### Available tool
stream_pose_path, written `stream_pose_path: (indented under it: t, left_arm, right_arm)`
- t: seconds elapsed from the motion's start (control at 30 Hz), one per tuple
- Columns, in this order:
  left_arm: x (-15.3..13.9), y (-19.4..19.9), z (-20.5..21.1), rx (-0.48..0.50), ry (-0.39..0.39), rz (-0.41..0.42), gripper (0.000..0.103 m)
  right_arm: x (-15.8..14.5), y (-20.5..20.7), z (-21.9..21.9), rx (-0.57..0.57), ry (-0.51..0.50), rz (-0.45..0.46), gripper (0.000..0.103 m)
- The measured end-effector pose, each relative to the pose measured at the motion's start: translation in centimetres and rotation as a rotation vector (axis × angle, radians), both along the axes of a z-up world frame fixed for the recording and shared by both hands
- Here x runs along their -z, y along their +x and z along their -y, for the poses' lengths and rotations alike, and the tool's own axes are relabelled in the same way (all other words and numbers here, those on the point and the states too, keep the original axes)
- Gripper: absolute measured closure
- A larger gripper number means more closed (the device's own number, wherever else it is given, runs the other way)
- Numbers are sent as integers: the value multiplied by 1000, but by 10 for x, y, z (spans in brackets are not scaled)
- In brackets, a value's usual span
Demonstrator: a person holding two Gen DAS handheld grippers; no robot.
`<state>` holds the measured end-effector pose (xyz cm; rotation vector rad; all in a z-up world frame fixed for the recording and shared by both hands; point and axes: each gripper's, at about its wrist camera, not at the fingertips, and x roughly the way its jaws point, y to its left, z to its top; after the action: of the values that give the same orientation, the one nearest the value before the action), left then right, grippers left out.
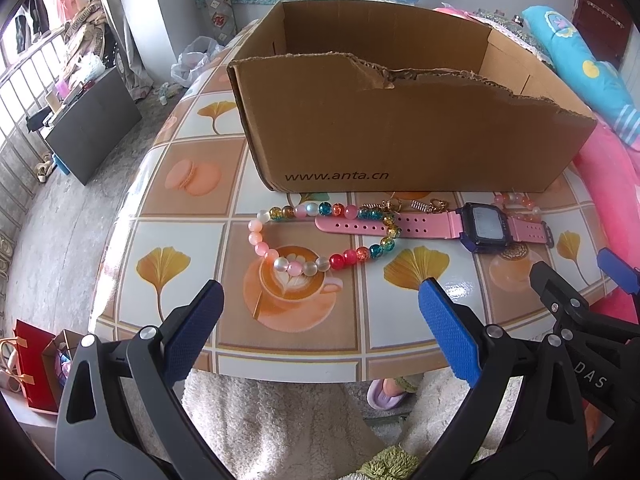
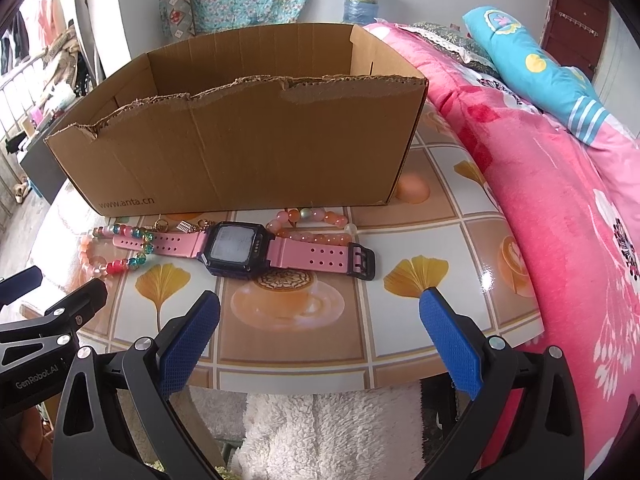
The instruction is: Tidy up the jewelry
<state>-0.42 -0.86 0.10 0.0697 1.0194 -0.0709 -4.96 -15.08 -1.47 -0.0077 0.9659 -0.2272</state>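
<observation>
Left gripper and right gripper: both spread wide, empty. Multicoloured bead bracelet, pink-strapped digital watch, directly before open brown cardboard box on tiled-print tabletop.

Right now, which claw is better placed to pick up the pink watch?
The right claw. The watch lies almost straight ahead of its open fingers, while from the left claw it sits off to the right.

Pink bed beside tiled-pattern table
</observation>
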Motion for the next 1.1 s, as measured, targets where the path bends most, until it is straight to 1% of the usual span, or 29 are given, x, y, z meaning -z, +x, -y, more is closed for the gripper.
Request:
stream_pose_path:
  t: [0.53,1.1]
  left_arm:
    - [-7,0,4,9,-7,17,9]
    - [-10,1,7,10,-6,16,9]
  right_arm:
    - [-7,0,4,11,-7,26,6]
    - [-10,1,6,16,-11,37,6]
